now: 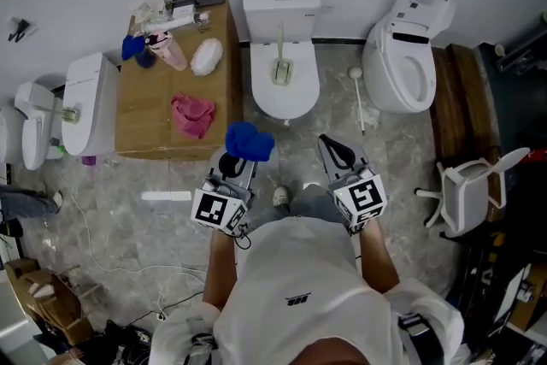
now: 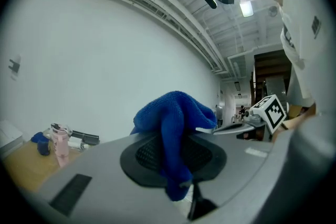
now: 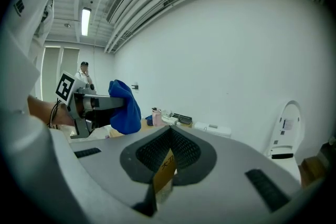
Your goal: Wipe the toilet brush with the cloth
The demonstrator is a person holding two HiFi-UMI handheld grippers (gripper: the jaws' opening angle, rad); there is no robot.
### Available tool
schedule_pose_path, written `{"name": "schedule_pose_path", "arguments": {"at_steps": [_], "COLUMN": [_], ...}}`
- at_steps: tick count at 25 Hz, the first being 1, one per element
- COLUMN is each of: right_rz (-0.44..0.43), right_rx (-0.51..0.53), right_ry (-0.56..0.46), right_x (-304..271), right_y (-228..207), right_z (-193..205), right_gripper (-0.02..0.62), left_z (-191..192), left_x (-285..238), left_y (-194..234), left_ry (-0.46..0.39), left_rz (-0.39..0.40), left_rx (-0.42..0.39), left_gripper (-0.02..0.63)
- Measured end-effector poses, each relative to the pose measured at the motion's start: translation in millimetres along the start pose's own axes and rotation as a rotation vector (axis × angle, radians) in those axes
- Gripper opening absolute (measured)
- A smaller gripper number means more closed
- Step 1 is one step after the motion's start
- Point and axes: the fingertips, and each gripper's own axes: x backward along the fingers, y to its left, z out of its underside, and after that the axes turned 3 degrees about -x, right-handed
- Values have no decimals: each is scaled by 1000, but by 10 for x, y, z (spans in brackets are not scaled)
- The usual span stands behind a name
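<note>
in the left claw [image 2: 177, 157] bunches plush blue cloth [image 2: 176, 113].

Left tool [image 1: 238, 153]: jaws clamped on blue cloth [image 1: 249, 141], over the floor [image 1: 128, 209] just off the desk's [image 1: 137, 111] near right corner.
Right tool [image 1: 336, 151]: jaws together, beside the left.
Desk: pink cloth [image 1: 193, 114] toward the near edge; white bundle [image 1: 206, 56] and pink bottle [image 1: 172, 52] toward the far edge.
Floor: toilet brush [image 1: 359, 103] lying between middle toilet [image 1: 283, 55] and right toilet [image 1: 402, 55]; white chair [image 1: 466, 188] at right.
</note>
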Motion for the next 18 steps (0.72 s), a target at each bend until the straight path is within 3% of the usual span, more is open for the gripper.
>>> {"name": "schedule_pose_path", "arguments": {"at_steps": [6,18], "right_rz": [10,-52], "right_rx": [-21,-51], "right_ry": [29,69], "right_x": [-265,-1055], "right_y": [-207,-888], "right_z": [94,185], "right_gripper": [-5,-5], "left_z": [108,319], "left_x": [-324,-1115], "left_y": [144,665], "left_ry": [19,55], "left_rz": [31,-22], "left_rx": [-2,23], "left_gripper": [75,75]}}
